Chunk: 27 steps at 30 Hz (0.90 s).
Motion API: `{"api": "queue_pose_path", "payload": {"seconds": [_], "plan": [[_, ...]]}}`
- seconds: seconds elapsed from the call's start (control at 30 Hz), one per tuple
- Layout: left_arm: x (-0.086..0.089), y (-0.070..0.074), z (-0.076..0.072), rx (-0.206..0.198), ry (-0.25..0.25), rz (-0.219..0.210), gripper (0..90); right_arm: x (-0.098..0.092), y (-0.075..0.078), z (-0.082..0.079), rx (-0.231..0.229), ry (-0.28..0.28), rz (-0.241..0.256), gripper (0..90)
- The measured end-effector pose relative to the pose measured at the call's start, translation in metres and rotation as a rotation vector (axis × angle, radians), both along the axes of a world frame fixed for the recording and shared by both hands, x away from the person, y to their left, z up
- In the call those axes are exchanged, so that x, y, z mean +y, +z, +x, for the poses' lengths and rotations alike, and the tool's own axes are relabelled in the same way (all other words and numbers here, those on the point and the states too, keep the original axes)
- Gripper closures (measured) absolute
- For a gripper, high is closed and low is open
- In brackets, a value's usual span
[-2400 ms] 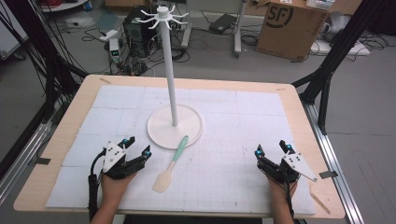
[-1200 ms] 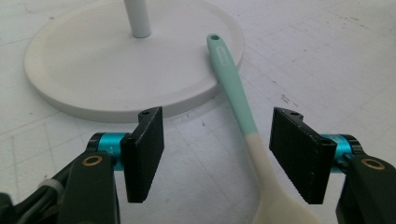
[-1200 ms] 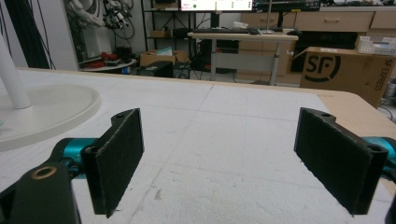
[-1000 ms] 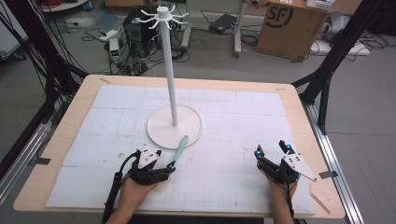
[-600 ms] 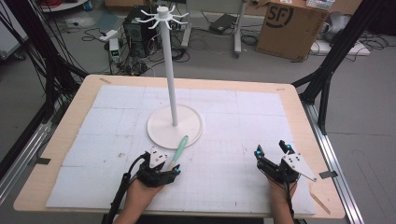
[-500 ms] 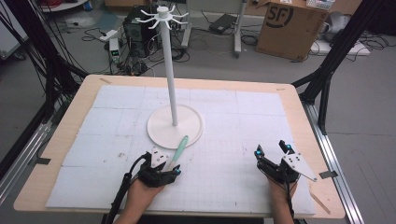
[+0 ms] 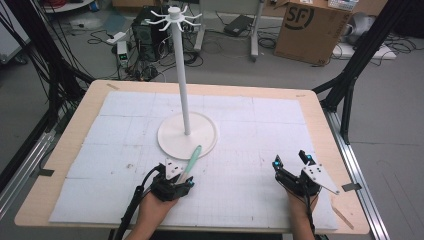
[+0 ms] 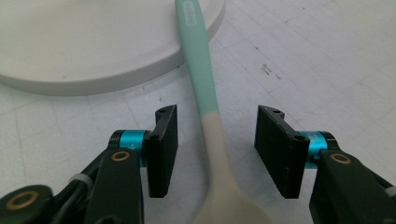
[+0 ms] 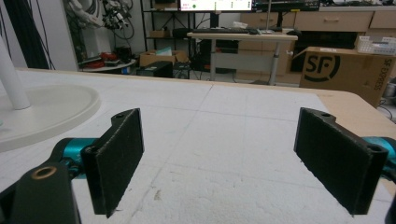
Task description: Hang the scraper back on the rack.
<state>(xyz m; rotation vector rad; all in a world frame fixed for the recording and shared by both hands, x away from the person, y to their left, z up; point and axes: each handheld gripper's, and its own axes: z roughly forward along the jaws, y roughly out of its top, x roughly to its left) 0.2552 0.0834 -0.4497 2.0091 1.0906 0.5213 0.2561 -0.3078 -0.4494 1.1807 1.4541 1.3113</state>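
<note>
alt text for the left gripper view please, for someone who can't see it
The left gripper sits open on the white mat, its two black fingers either side of a spatula's cream neck without touching it. The spatula's mint handle runs away onto the rim of a round white stand base.

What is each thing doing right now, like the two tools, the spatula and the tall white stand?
Left tool: open, jaws on either side of the spatula's handle, not touching it.
Right tool: open, holding nothing, low over the white mat.
Spatula: lying flat on the mat, its mint green end resting on the stand's base.
White stand: upright, hooks at the top bare.
Cardboard box: on the floor behind the table, top flaps open.
</note>
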Motion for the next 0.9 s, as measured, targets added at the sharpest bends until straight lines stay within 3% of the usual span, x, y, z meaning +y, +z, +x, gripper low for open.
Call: {"api": "queue_pose_path", "payload": {"seconds": [0.27, 0.77, 0.9], "plan": [[-0.0009, -0.0005, -0.0008, -0.008, -0.003, 0.003, 52.6, -0.0001, -0.0001, -0.0001, 0.001, 0.000, -0.003, 15.2], [-0.0005, -0.0004, -0.0011, -0.011, -0.006, 0.000, 69.1, 0.0002, 0.0001, -0.0005, 0.004, 0.001, 0.002, 15.2], [-0.0007, -0.0005, -0.0016, -0.015, -0.011, 0.000, 77.3, 0.0002, 0.0000, -0.0004, 0.002, 0.001, 0.002, 15.2]]}}
